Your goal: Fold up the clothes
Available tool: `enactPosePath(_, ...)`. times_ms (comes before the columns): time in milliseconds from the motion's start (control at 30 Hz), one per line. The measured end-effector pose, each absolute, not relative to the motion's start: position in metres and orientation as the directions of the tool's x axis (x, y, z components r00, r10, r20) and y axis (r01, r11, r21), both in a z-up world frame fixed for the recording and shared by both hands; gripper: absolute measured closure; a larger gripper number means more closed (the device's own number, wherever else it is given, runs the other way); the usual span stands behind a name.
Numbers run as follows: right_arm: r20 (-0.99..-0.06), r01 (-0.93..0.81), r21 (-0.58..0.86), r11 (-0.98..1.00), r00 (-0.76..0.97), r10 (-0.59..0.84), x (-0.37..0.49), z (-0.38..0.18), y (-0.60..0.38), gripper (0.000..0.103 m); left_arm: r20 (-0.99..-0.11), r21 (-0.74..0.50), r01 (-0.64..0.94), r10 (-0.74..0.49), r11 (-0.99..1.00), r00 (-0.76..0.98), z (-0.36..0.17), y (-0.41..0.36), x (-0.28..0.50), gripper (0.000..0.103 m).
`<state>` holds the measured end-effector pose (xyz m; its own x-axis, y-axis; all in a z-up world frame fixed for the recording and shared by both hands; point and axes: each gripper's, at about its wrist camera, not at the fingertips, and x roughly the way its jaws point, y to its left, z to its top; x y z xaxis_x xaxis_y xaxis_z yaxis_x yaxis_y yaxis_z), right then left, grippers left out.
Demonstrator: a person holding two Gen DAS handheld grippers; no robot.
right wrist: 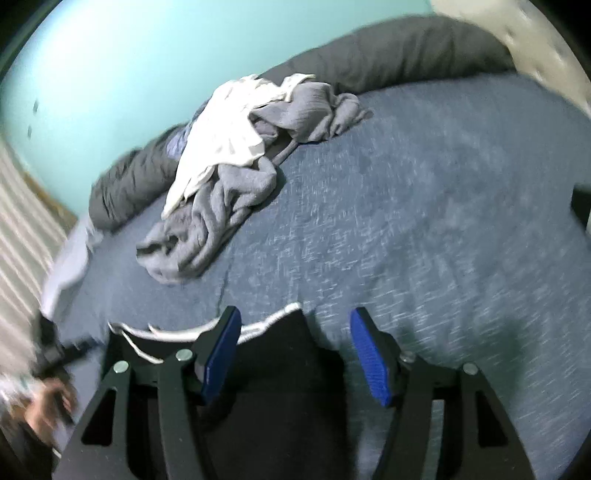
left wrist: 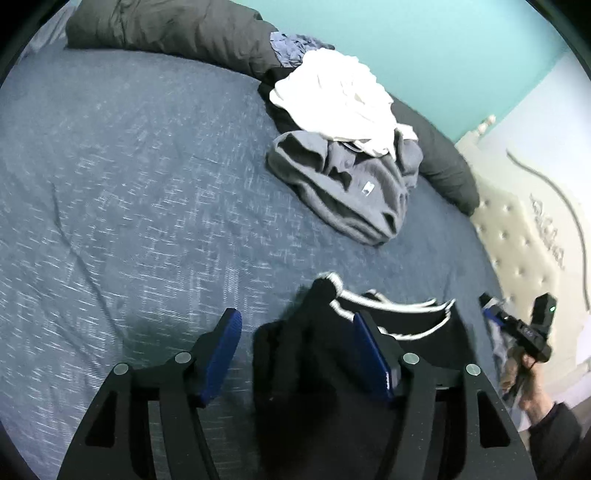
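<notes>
Black garment (left wrist: 314, 369) with white drawcord lay on blue bed (left wrist: 129, 184), beneath both tools. Left tool (left wrist: 295, 354) and right tool (right wrist: 295, 354): pads apart, gripping nothing. Crumpled grey garment (left wrist: 343, 188) and white garment (left wrist: 340, 99) heaped near grey pillows (left wrist: 166, 26). Fabric looked soft, light, limp; best pinched at waistband corners.

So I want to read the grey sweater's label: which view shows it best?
Left wrist view: the grey sweater lies unblurred with its small label facing the camera. In the right wrist view it is crumpled, blurred, and no label shows.
</notes>
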<state>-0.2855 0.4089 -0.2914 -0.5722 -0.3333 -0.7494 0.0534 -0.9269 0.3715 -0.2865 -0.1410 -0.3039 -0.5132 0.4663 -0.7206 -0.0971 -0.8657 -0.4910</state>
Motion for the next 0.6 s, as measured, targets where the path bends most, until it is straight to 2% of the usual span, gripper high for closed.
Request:
enactPosePath(367,-0.800,0.169,0.198,-0.966,-0.541,-0.258,-0.284,-0.302,0.382,0.040,-0.762,-0.385,-0.161,0.411,-0.909,-0.500,-0.322,-0.116,-0.302,0.037)
enactPosePath(400,-0.805,0.178,0.182,-0.967,-0.537,-0.250,-0.286,-0.304,0.379,0.040,-0.764,-0.380,-0.169,0.412,-0.909,-0.497,-0.323,-0.114,-0.304,0.041)
enactPosePath(500,-0.820,0.206,0.134,-0.969,-0.525,-0.226,-0.292,-0.311,0.369,0.043,-0.771,-0.362,-0.188,0.406,-0.913,-0.490,-0.326,-0.107,-0.307,0.065)
enactPosePath(533,-0.825,0.215,0.119,-0.969,-0.522,-0.217,-0.294,-0.313,0.366,0.045,-0.773,-0.354,-0.193,0.403,-0.915,-0.490,-0.327,-0.105,-0.307,0.075)
enactPosePath(600,-0.841,0.216,0.085,-0.973,-0.509,-0.186,-0.299,-0.319,0.362,0.054,-0.773,-0.346,-0.201,0.400,-0.917,-0.493,-0.328,-0.104,-0.308,0.087)
